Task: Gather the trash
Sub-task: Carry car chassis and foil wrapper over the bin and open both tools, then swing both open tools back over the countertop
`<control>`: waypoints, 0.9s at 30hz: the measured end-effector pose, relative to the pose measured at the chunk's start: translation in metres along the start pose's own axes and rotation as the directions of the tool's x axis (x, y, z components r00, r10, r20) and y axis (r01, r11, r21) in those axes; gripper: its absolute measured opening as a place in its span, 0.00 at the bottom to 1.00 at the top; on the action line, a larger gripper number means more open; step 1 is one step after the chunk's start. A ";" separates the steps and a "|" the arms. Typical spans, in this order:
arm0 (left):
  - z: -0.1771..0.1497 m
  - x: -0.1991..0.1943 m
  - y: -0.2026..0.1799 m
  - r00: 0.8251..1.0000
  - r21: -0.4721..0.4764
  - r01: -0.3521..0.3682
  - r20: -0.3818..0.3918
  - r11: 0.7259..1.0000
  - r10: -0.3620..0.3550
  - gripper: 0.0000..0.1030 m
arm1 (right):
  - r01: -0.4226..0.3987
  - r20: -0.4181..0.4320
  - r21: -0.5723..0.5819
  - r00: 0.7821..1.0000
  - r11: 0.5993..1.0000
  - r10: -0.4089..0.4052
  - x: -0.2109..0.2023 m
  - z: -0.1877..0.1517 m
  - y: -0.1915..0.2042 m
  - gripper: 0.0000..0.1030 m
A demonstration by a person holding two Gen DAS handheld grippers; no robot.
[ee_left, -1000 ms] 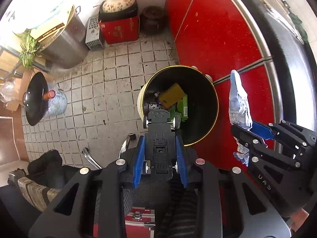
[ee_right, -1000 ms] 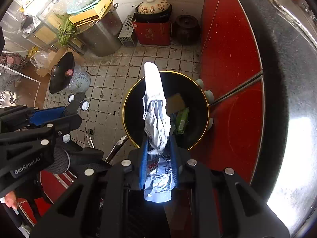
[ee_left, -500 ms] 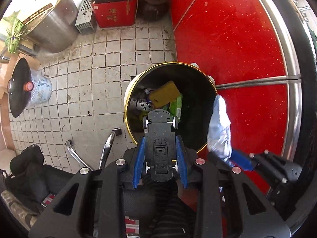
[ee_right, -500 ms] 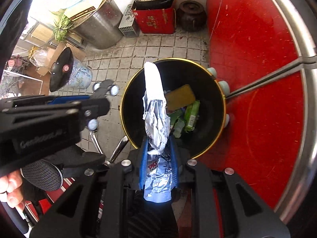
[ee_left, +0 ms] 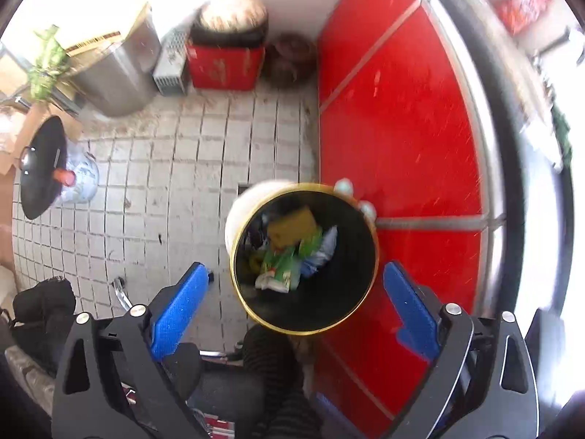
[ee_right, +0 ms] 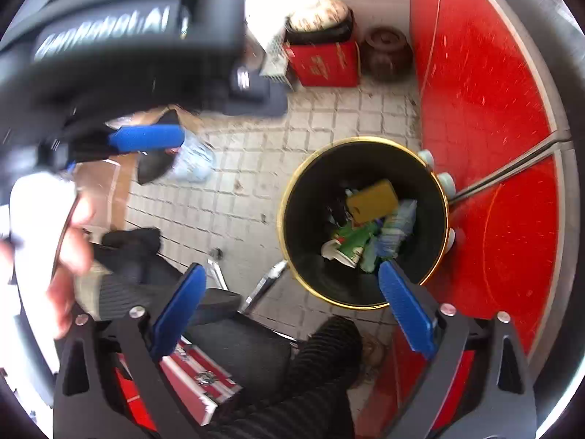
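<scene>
- Grippers are both pointed steeply down over a tiled floor, above a round bin with a gold rim and a black inside.
- The left gripper is seen with its jaws spread wide, having just been opening; nothing is held between the blue pads, and the bin's mouth is framed in the gap between them.
- The right gripper is likewise released, its jaws having just been opening, with nothing caught between its blue pads; the bin lies ahead and to the right, its near rim overlapped by the right-hand pad.
- In the right wrist view the left gripper is seen blurred across the upper left, carried by a hand at the left edge.
- The trash is found inside the bin: a yellow block is seen on top, green wrappers below it, and a crumpled silvery wrapper just to their right.
- The bin is set close against a red cabinet front, with pale round knobs showing at its rim on that side.
- A red box with a pot on top, a dark jar and a metal container are lined up along the far wall.
- A leg in dark ribbed fabric is visible below the bin.
</scene>
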State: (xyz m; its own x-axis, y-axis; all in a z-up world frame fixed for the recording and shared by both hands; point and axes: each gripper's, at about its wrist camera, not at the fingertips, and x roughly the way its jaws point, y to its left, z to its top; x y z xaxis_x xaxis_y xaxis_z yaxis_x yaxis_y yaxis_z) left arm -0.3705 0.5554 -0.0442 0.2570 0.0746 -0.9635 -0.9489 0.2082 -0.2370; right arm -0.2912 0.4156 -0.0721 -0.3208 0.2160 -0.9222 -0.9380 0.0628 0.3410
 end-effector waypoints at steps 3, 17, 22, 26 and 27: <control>0.005 -0.042 -0.015 0.996 0.013 0.015 0.090 1.000 -0.016 0.94 | -0.002 0.068 0.004 0.998 1.000 0.002 -0.044 -0.005 0.006 0.93; -0.068 -0.080 -0.228 0.997 0.454 0.047 0.040 0.890 -0.073 0.94 | 0.300 0.288 0.550 0.808 0.779 -0.515 -0.278 -0.180 -0.136 0.93; -0.165 -0.062 -0.340 0.992 0.711 0.120 -0.064 0.693 -0.105 0.94 | 0.248 0.197 0.806 0.744 0.538 -0.639 -0.324 -0.307 -0.190 0.93; -0.251 -0.058 -0.410 0.985 0.865 0.168 -0.131 0.472 -0.109 0.94 | 0.199 0.108 0.917 0.711 0.346 -0.695 -0.340 -0.407 -0.205 0.93; -0.272 -0.057 -0.424 0.984 0.891 0.176 -0.143 0.418 -0.109 0.94 | 0.189 0.088 0.932 0.707 0.308 -0.702 -0.341 -0.427 -0.205 0.93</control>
State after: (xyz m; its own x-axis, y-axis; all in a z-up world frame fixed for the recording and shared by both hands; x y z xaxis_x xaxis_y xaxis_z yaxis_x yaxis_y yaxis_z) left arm -0.0327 0.1972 0.0776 0.3303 -0.0890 -0.9397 -0.1885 0.9693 -0.1580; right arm -0.0454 -0.0873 0.0942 0.4430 0.1947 -0.8751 -0.2267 0.9687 0.1007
